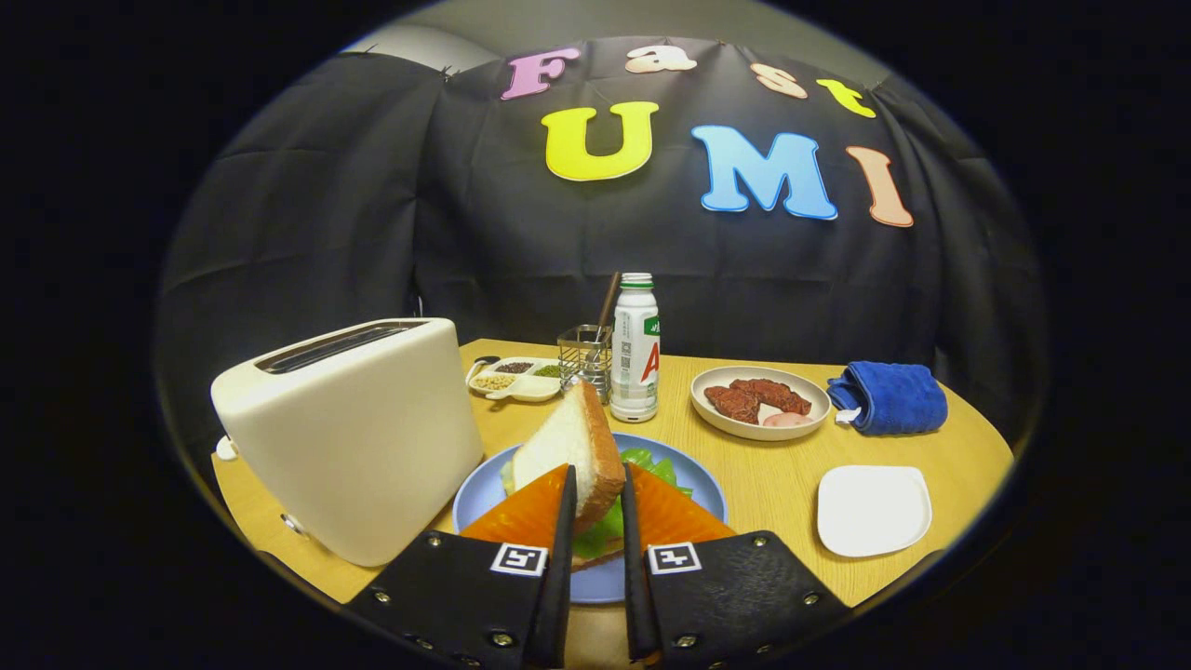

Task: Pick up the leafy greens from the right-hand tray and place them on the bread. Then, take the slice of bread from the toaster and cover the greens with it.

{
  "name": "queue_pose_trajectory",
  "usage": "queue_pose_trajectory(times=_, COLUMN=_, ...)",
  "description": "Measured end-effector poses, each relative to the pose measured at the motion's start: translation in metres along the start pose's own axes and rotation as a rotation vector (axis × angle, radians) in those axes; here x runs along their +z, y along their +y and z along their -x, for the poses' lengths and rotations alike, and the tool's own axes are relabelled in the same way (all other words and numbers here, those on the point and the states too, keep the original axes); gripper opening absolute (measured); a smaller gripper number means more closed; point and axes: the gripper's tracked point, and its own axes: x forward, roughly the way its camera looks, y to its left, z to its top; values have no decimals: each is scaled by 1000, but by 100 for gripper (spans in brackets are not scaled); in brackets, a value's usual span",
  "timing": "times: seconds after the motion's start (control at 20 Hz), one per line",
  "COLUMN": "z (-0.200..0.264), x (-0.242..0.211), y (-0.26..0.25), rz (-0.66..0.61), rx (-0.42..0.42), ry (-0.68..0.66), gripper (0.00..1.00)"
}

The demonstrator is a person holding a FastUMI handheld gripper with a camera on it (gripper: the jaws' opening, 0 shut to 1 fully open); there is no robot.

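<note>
Slice of bread (569, 445) held tilted on edge between the gripper (595, 484) fingers, both of which press its lower end; it hangs over the blue plate (693, 484). Beneath it the leafy greens (651, 463) lie on a lower slice (595, 556) whose crust edge shows just ahead of the fingers. The right-hand white tray (873, 510) sits apart on the wooden table (782, 475). The toaster (358, 428) stands just beside the plate, its slot dark. Judged step: covering the greens, the second half of the task. The next move calls for levelling the slice, lowering it squarely onto the greens, then parting the fingers. Behind stand a bottle (635, 346), a dish of meat (759, 400) and a blue cloth (891, 396).
</note>
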Motion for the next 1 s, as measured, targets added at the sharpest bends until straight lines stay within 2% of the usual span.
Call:
queue_pose_trajectory(times=0.15, z=-4, x=-9, y=-7, rz=15, rx=-9, ry=27, gripper=37)
queue_pose_trajectory(times=0.55, z=-6, x=-7, y=-30, rz=-1, rx=-48, ry=28, gripper=43)
queue_pose_trajectory(times=1.0, z=51, x=60, y=-97, rz=-60, rx=-87, ry=-204, gripper=43)
